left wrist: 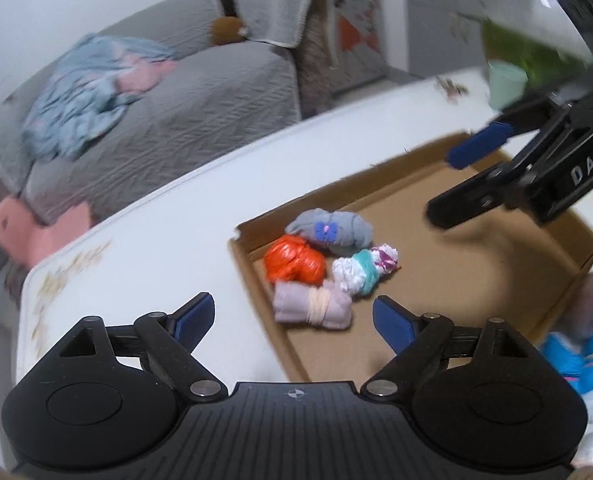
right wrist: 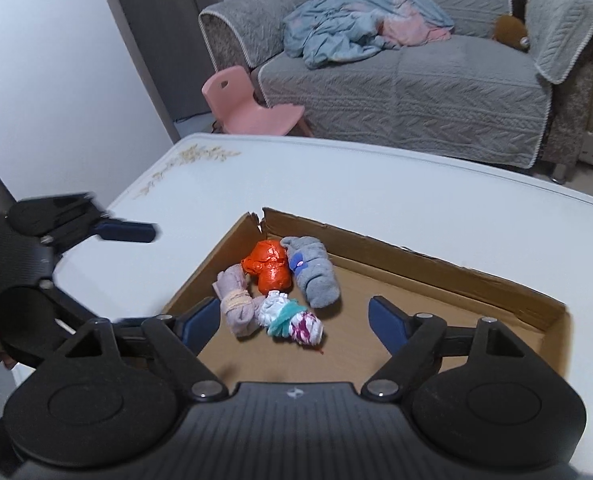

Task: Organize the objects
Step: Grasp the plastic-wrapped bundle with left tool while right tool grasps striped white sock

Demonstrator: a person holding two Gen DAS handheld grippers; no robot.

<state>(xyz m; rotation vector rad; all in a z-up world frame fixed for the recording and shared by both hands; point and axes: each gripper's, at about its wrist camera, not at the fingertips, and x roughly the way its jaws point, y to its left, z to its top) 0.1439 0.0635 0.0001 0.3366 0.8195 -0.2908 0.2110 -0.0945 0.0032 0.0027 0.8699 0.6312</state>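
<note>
Four sock rolls [right wrist: 276, 288] clustered in box [right wrist: 436, 276] corner, box on table [right wrist: 336, 176], sofa [right wrist: 408, 92] behind

A white desk [right wrist: 336, 176] with a faint floral print at its far left corner carries a shallow, open cardboard box [right wrist: 436, 264]. Beside the box, at the desk's right edge, lies a heap of blue and pink soft items [left wrist: 588, 352], blurred.

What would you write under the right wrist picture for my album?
Open right gripper hovers over four rolled sock bundles in a cardboard box.
</note>
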